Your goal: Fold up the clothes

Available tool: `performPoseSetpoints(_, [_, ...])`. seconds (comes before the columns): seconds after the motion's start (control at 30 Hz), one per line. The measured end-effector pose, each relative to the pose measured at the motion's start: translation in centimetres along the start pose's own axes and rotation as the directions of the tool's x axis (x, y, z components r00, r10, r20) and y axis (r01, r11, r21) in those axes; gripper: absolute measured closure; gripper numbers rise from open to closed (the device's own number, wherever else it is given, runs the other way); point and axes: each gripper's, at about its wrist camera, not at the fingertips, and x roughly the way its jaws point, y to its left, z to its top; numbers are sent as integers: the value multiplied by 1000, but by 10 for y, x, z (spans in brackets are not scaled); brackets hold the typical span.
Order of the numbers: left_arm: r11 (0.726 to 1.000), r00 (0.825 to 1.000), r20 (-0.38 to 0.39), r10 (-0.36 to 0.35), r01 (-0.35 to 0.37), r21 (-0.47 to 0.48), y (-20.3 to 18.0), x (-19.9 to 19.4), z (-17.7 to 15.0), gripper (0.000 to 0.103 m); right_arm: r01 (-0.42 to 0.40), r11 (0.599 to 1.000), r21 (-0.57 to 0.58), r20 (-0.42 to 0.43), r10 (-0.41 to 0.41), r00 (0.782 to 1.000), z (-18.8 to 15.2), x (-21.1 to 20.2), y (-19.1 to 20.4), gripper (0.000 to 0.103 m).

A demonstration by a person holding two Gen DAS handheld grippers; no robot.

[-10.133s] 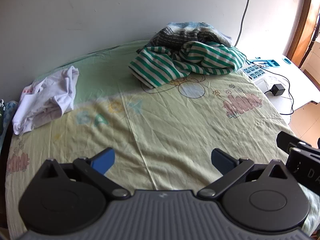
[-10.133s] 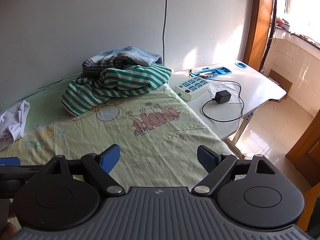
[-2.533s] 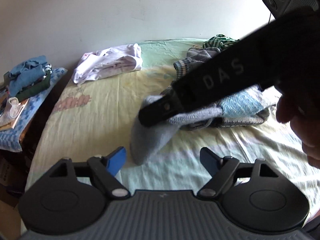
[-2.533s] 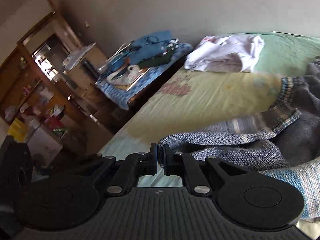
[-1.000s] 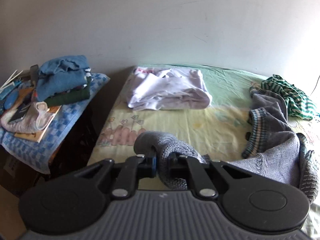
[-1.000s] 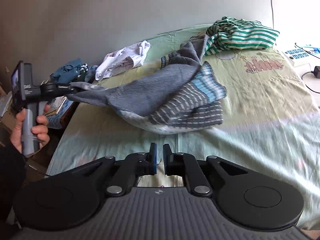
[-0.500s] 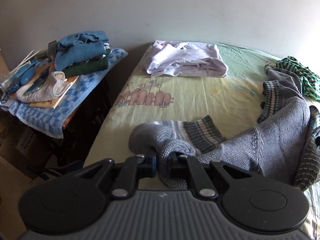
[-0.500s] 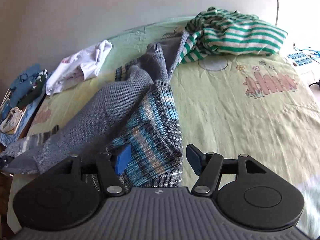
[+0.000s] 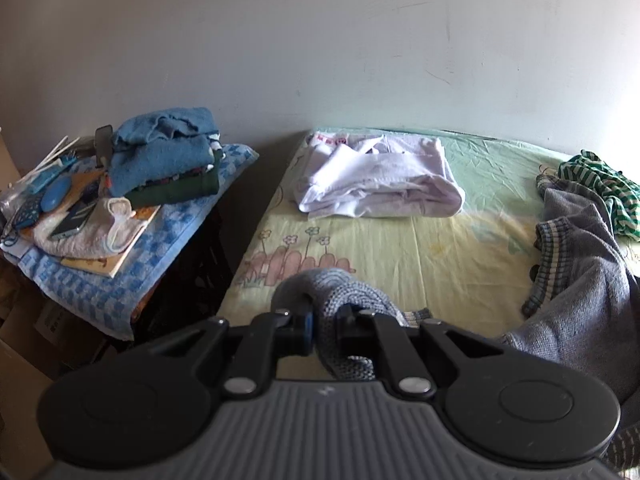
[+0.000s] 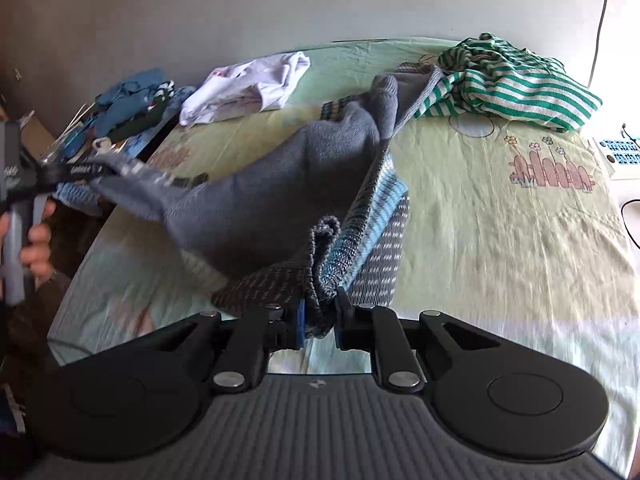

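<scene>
No legible text: only blurred white lettering on the left gripper (image 10: 96,168), unreadable.

The grey knitted sweater (image 9: 576,320) runs off the right edge of the left wrist view, and its pinched cuff drops behind the left tool (image 9: 323,330). In the right wrist view, the sweater's striped hem is hidden where it passes between the pads of the right tool (image 10: 319,322). Far left of that tool, the person's hand (image 10: 34,236) is cut by the picture's edge, and the white keypad (image 10: 618,156) far right is cropped and blurred.
</scene>
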Motion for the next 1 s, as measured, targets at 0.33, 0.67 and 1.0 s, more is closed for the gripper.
performPoseSetpoints(0.33, [999,1000,2,26,-26,20,24,15,16,95,-182,983,15,-121,182,976,-64,3,69,89])
performPoseSetpoints(0.67, [994,992,-89,-91,96,44,7,0,-33,76,-137,990,-17,-49,136,989,-2,2,25,45])
performPoseSetpoints(1.0, [993,991,-77,-109,106,-46,-27,-31,-48,53,134,955,265,134,-174,976,157,103,-121,43])
